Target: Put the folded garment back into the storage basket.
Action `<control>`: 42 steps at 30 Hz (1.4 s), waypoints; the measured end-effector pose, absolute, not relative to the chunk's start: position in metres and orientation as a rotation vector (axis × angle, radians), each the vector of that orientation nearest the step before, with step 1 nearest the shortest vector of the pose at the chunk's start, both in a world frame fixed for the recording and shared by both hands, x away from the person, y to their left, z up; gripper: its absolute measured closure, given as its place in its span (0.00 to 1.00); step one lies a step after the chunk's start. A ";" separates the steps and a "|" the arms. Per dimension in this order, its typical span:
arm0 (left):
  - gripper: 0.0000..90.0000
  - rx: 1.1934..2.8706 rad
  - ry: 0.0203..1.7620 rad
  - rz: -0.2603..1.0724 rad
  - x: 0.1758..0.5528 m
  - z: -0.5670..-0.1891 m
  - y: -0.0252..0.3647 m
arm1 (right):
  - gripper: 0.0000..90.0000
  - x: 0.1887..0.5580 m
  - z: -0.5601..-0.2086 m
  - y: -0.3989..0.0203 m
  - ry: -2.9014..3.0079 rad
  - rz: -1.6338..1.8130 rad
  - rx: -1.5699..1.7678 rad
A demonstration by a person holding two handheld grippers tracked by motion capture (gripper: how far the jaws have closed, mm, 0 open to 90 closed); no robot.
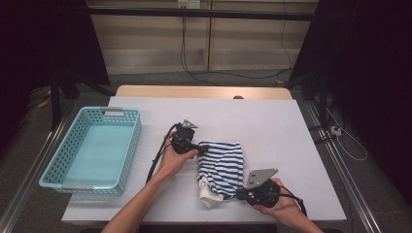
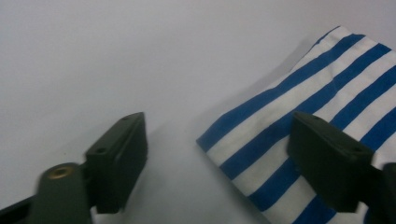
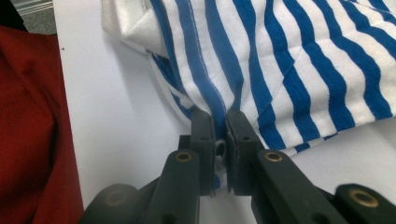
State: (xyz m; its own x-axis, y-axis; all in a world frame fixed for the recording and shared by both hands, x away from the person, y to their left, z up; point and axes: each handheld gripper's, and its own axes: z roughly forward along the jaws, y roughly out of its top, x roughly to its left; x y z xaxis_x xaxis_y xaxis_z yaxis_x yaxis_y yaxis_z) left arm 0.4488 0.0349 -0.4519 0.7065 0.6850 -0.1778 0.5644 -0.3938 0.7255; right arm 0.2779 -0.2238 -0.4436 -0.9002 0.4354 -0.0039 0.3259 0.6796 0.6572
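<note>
Right now: right gripper (image 3: pixel 220 126) clamped tight on near edge of folded blue-and-white striped garment (image 1: pixel 221 167), lying mid-table on white table (image 1: pixel 272 121); left gripper (image 2: pixel 217 158) jaws apart, straddling far corner of garment, not pressing on it; turquoise basket (image 1: pixel 130 145) well apart, left.

so there's a white table (image 1: pixel 272 121) with a light blue plastic basket (image 1: pixel 92 150) sitting at its left edge and a folded blue-and-white striped shirt (image 1: pixel 221 167) lying near the middle-front.
</note>
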 end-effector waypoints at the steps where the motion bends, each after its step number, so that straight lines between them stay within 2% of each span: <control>1: 0.32 2.098 0.953 0.189 0.449 -0.451 0.035 | 0.93 0.278 -0.443 -0.224 2.735 1.031 0.625; 9: 0.48 2.165 0.939 0.233 0.447 -0.454 0.033 | 0.93 0.279 -0.444 -0.224 2.733 1.035 0.622; 19: 0.58 2.198 0.892 0.244 0.444 -0.454 0.032 | 0.93 0.279 -0.444 -0.225 2.734 1.035 0.629; 21: 0.61 2.192 0.886 0.230 0.442 -0.455 0.032 | 0.93 0.279 -0.444 -0.224 2.733 1.034 0.632; 22: 0.67 2.192 0.886 0.230 0.442 -0.455 0.032 | 0.93 0.279 -0.444 -0.224 2.733 1.034 0.632; 25: 0.68 2.174 0.894 0.191 0.441 -0.455 0.034 | 0.93 0.277 -0.444 -0.224 2.729 1.033 0.641; 30: 0.71 2.175 0.904 0.197 0.440 -0.454 0.033 | 0.93 0.278 -0.444 -0.224 2.730 1.039 0.632; 32: 0.78 2.172 0.904 0.184 0.440 -0.454 0.033 | 0.93 0.278 -0.444 -0.224 2.730 1.035 0.627; 34: 0.80 2.176 0.892 0.170 0.439 -0.454 0.033 | 0.93 0.278 -0.444 -0.223 2.721 1.013 0.620; 36: 0.89 2.164 0.899 0.137 0.438 -0.455 0.032 | 0.93 0.277 -0.444 -0.224 2.726 1.014 0.613; 42: 0.93 2.163 0.892 0.140 0.438 -0.454 0.031 | 0.93 0.278 -0.444 -0.225 2.728 1.044 0.631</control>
